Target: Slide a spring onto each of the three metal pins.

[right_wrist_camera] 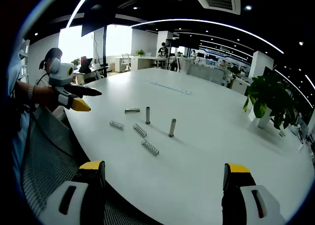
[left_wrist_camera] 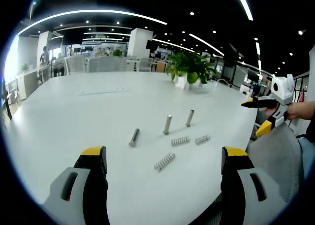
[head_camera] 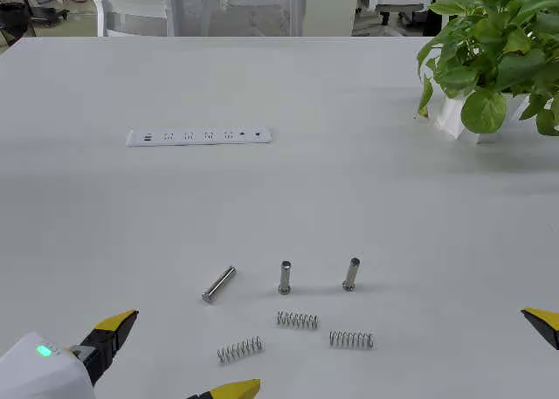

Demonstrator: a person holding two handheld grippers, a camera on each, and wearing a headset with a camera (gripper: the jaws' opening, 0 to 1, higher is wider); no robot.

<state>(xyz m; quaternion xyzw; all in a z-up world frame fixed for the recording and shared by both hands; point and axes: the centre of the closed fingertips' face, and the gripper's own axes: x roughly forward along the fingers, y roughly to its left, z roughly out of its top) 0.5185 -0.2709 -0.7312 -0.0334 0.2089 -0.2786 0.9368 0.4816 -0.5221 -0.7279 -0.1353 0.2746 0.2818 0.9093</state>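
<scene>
White counter [head_camera: 349, 198]: left gripper [left_wrist_camera: 164, 151], right gripper [right_wrist_camera: 165, 166] both open, empty. Grip near spring [head_camera: 239, 350] mid-coil, align over upright pin [head_camera: 285, 277].

We label the left gripper [head_camera: 179, 357]: black jaws capped with yellow tips, and behind them a rounded white housing [head_camera: 39, 368] bearing a small green light [head_camera: 44, 350]. In its own view the jaws appear as grey moulded shells, each with an oblong slot, black inner faces and yellow caps. The right gripper [right_wrist_camera: 165, 167] is built alike. In the right gripper view we note a thin dark cable [right_wrist_camera: 47, 139] trailing from the left gripper's white body.
</scene>
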